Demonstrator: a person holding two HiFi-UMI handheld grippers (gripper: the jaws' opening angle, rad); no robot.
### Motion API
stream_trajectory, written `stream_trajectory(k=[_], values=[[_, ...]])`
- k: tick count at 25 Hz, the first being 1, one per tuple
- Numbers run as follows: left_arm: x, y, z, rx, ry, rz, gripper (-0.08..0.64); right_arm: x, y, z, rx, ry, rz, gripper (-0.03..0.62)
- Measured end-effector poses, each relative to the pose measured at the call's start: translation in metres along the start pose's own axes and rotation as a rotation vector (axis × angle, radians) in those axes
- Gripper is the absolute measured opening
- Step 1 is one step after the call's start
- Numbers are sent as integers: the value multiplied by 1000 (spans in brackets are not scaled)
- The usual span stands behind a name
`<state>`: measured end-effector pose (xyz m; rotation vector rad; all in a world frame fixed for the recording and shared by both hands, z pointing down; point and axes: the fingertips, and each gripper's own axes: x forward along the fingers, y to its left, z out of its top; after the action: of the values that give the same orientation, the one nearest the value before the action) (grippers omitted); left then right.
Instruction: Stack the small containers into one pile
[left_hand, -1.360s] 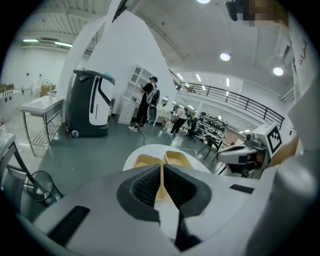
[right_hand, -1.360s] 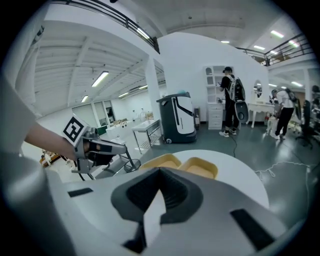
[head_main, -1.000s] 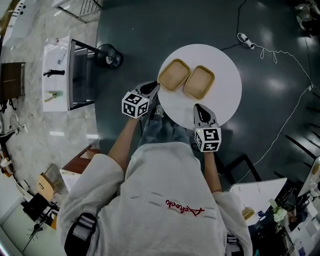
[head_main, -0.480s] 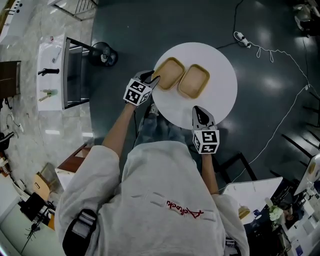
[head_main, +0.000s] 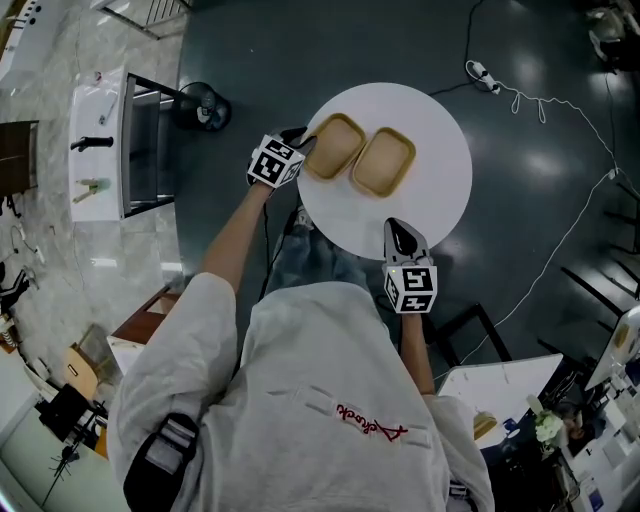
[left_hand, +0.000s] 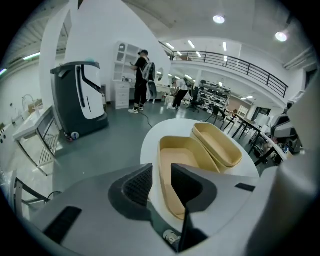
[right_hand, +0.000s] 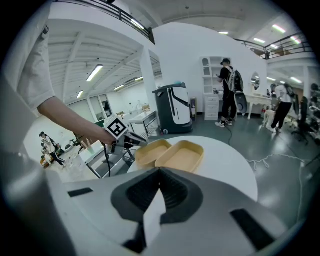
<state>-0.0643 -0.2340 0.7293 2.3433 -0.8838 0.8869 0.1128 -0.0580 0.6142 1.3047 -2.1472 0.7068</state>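
Note:
Two shallow tan containers lie side by side on the round white table (head_main: 430, 190): the left container (head_main: 335, 147) and the right container (head_main: 383, 162). My left gripper (head_main: 305, 143) is at the left container's outer edge. In the left gripper view its jaws (left_hand: 161, 176) stand open, and the left container's (left_hand: 185, 155) near rim runs into the gap without either pad pressing on it; the right container (left_hand: 217, 142) lies beyond. My right gripper (head_main: 393, 226) hovers over the table's near edge, shut and empty (right_hand: 159, 172), pointing at both containers (right_hand: 182, 155).
A white cable with a power strip (head_main: 490, 78) trails over the dark floor beyond the table. A black fan (head_main: 205, 108) and a metal rack (head_main: 130, 145) stand to the left. A dark chair frame (head_main: 480, 335) is at my right. People (left_hand: 142, 80) stand far back.
My left gripper has moved forward to the left container's edge, and its jaws have opened around the rim. The right gripper has stayed shut near the table's near edge.

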Motion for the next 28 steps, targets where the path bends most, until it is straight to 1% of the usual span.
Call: stream_trajectory(k=[2, 10, 15, 21, 25, 28], values=[[6, 0, -1, 7, 23, -9, 113, 0, -1, -3, 4, 5, -1, 21], [19, 3, -5, -12, 89, -31, 54, 0, -5, -9, 10, 13, -8, 21], [22, 3, -7, -40, 118, -29, 31, 0, -7, -11, 13, 14, -6, 21], [11, 2, -3, -81, 80, -3, 25, 0, -9, -12, 14, 8, -2, 21], [-10, 5, 1, -118, 25, 28, 23, 3, -4, -10, 11, -1, 7, 21], [-28, 9, 2, -159, -21, 50, 23, 7, 2, -5, 7, -9, 15, 21]])
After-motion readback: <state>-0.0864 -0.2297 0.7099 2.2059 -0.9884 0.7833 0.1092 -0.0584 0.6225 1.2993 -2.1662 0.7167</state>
